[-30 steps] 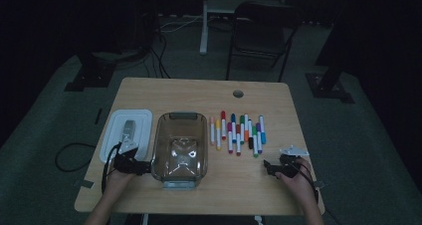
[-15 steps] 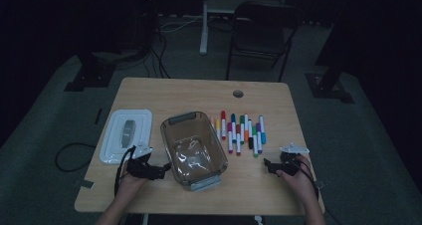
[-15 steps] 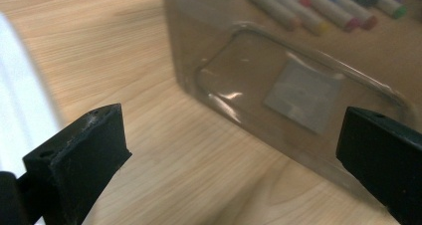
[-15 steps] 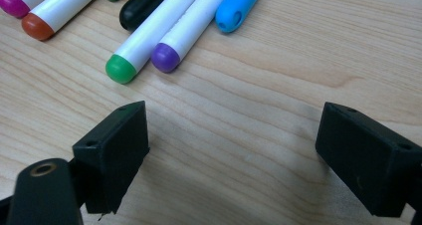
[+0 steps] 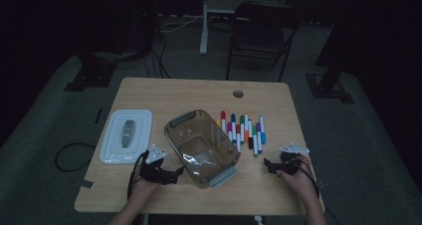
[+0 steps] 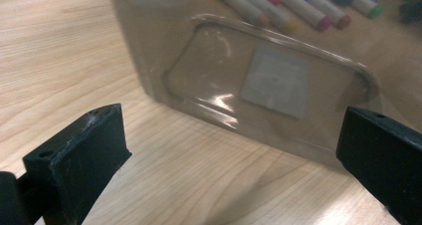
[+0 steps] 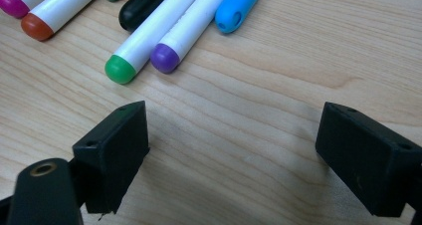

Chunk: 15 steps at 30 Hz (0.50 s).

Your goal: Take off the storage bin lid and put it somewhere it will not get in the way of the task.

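A light wooden table (image 5: 199, 93) with a round cable hole (image 5: 238, 93) near its far edge carries three groups of things. A white rectangular plastic lid (image 5: 126, 135) lies flat at the left. A clear, brownish plastic storage box (image 5: 201, 147) with grey end clips sits askew in the middle. Just right of it, a row of white-bodied markers with coloured caps (image 5: 242, 130) lies side by side.

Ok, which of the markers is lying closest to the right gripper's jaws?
The green-capped marker lies nearest the right gripper: its cap end reaches closest to the jaws, just ahead of the purple-capped marker beside it.
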### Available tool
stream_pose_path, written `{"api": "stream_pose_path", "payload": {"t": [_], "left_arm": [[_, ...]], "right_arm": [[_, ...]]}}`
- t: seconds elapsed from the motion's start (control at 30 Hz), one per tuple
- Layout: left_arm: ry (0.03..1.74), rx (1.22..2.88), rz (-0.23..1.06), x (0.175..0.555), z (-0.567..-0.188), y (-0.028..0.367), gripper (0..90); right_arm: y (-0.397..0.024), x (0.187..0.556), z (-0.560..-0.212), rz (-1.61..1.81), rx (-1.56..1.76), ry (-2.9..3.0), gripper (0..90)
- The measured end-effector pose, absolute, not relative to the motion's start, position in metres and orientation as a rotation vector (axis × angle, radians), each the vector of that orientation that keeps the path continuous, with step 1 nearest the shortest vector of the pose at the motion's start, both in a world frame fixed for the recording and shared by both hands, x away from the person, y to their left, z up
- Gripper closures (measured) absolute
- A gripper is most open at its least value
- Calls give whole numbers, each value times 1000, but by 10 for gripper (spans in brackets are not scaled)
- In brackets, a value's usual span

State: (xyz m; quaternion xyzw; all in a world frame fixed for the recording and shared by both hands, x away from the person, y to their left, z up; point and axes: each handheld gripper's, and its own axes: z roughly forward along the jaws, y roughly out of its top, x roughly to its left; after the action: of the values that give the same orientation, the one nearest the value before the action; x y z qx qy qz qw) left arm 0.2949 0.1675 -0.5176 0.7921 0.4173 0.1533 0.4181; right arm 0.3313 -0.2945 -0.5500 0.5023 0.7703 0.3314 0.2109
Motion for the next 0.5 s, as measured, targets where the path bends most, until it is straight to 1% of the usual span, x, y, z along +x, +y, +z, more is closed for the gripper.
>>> {"api": "stream_pose_path", "payload": {"t": [0.5], "left_arm": [[1035,1982,374,293,-520,140,3]], "right_arm": [[-294,331,-550,920,1405,2134,128]]}}
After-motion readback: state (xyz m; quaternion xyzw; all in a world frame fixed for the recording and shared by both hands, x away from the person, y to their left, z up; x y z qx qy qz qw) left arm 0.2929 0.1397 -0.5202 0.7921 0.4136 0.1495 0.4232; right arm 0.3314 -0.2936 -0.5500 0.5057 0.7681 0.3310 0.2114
